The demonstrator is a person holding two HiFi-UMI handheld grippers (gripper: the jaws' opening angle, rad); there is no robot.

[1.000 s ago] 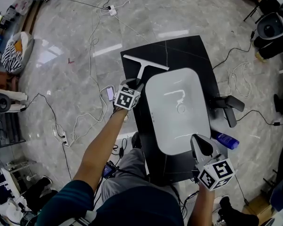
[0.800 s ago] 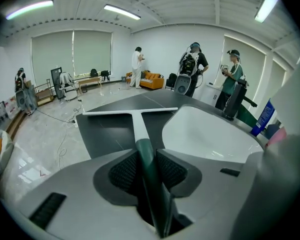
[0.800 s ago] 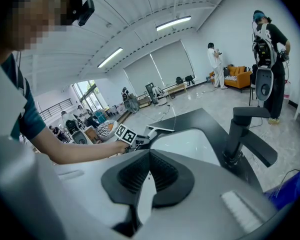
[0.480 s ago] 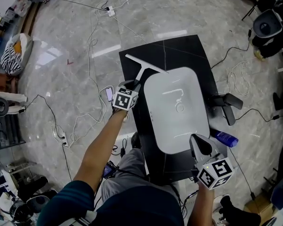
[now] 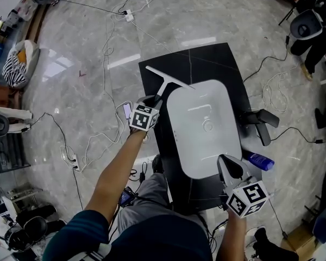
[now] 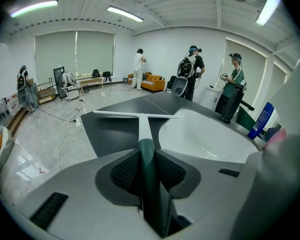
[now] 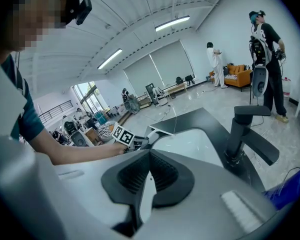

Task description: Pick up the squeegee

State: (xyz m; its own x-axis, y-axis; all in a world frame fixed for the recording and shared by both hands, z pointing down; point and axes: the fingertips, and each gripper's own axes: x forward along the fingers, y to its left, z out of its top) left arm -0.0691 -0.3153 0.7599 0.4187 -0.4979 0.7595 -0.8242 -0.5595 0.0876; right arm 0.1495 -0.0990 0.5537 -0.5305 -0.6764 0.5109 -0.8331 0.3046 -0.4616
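The left gripper [image 6: 148, 154] is clamped on the dark green moulded handle [image 6: 150, 189] of the squeegee [image 5: 164, 81]; its jaws have just been closing, and the handle now sits between the two black ribbed pads [image 6: 124, 172], which press on either side of it. The squeegee is T-shaped: a flat white neck [image 6: 144, 128] runs from the handle to a long, thin white blade [image 6: 137, 115]. We find the blade over the far left part of the glossy black countertop [image 5: 206, 58], just beside the far left rim of the basin; we cannot tell whether the blade touches the slab. The smooth white rounded-rectangular basin [image 5: 195, 151] is set into the countertop, with a round drain fitting [image 5: 208, 126] in its bottom. A matte black angular faucet [image 5: 259, 123] stands on the right edge of the countertop, and a blue plastic bottle [image 5: 259, 161] lies just beyond that edge, near the faucet. The right gripper [image 5: 226, 162] hangs over the near right corner of the basin with its jaws together and nothing between them. Polished grey marble floor [image 5: 87, 48] surrounds the countertop, with thin white cables [image 5: 106, 48] trailing across it.
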